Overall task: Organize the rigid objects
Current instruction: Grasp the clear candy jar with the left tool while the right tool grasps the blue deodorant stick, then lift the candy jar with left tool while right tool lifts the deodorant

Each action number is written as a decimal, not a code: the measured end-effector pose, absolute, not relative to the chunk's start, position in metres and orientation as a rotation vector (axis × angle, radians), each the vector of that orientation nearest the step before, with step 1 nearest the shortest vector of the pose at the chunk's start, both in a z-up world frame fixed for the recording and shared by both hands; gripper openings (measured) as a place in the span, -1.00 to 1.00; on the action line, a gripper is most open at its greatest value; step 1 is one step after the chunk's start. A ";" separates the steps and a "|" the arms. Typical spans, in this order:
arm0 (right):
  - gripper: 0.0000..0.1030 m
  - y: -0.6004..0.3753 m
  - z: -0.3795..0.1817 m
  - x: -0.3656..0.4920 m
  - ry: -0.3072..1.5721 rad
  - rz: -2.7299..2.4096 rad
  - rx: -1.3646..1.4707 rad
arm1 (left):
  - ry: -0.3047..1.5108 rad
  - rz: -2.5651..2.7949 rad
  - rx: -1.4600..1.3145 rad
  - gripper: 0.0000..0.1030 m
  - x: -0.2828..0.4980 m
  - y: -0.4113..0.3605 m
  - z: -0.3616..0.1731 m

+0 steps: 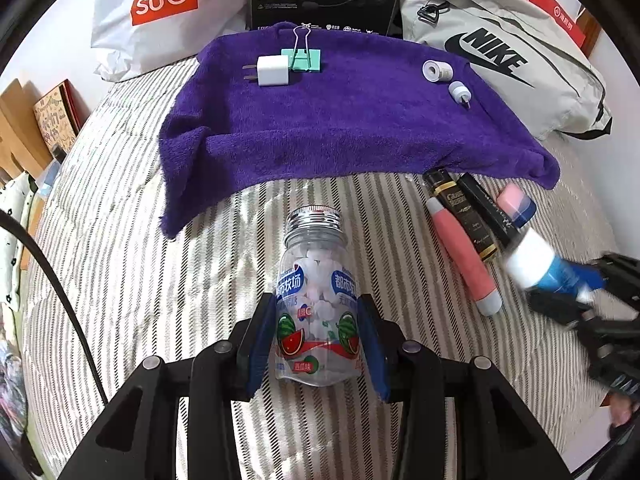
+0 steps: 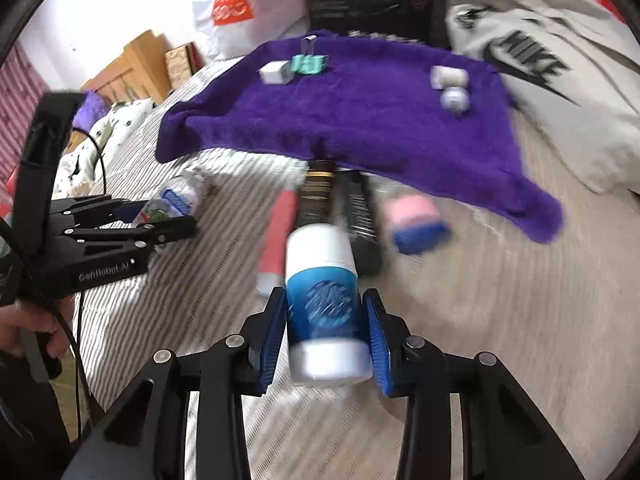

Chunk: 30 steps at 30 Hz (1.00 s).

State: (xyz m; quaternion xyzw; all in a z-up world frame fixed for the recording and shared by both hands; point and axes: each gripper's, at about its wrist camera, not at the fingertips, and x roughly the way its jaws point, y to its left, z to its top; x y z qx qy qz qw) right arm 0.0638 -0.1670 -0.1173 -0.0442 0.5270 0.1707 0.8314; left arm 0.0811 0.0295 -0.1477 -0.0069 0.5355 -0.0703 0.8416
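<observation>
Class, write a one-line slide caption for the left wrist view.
Left hand-held gripper holds a clear candy bottle over the striped bedcover, facing a purple towel with a charger and clip.

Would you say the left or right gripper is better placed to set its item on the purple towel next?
Left, probably: its candy jar points straight at the towel's bare middle, while the right gripper's blue bottle faces a row of tubes.
</observation>
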 end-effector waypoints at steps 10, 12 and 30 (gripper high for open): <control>-0.26 -0.193 -0.136 0.057 1.159 0.254 -0.127 | 1.130 -0.122 0.033 -0.23 0.079 0.029 -0.148; -0.26 -0.188 -0.142 0.057 1.159 0.239 -0.176 | 1.131 -0.118 0.043 -0.23 0.080 0.028 -0.148; -0.30 -0.197 -0.137 0.057 1.146 0.250 -0.103 | 1.084 -0.123 0.045 -0.24 0.078 0.029 -0.149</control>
